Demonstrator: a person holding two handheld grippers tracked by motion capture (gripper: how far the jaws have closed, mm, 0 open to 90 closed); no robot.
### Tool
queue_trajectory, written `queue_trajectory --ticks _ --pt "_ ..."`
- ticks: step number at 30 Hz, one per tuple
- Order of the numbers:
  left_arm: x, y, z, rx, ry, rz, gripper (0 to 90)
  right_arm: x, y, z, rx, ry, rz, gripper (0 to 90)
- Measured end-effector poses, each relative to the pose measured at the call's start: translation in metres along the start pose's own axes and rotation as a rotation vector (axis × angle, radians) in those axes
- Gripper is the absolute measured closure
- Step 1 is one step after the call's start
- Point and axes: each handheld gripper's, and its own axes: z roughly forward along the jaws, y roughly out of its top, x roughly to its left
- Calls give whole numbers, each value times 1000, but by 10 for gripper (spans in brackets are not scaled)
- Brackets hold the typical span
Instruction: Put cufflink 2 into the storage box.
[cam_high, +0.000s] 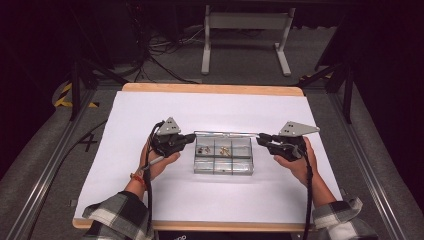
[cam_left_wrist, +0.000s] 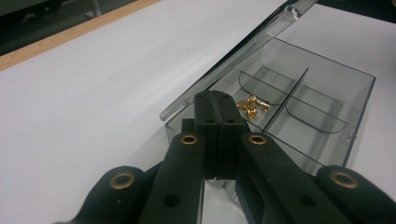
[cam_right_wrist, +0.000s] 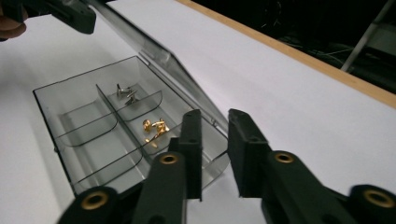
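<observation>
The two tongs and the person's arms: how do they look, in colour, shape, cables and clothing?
Both the left tongs and the right tongs are black, each topped by a grey three-cornered plate. Their jaws are flat black bars with brass-ringed rivets. A black cable trails from each along the forearm. The sleeves are plaid, dark and pale checks. The left wrist wears an orange-red band.
</observation>
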Motion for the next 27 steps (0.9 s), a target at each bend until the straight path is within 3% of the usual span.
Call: queue_trajectory --ticks 7,13,24,27 --pt "-4 -4 0 -5 -10 -1 900 6 -3 2 8 39 -4 900" --pt "-7 -6 -2 3 -7 15 900 16 -2 6 20 61 -40 899" --pt "-14 -11 -2 12 -33 29 900 22 -7 7 37 83 -58 900" --pt "-18 -12 -3 27 -41 53 900 23 -9 6 42 85 -64 900"
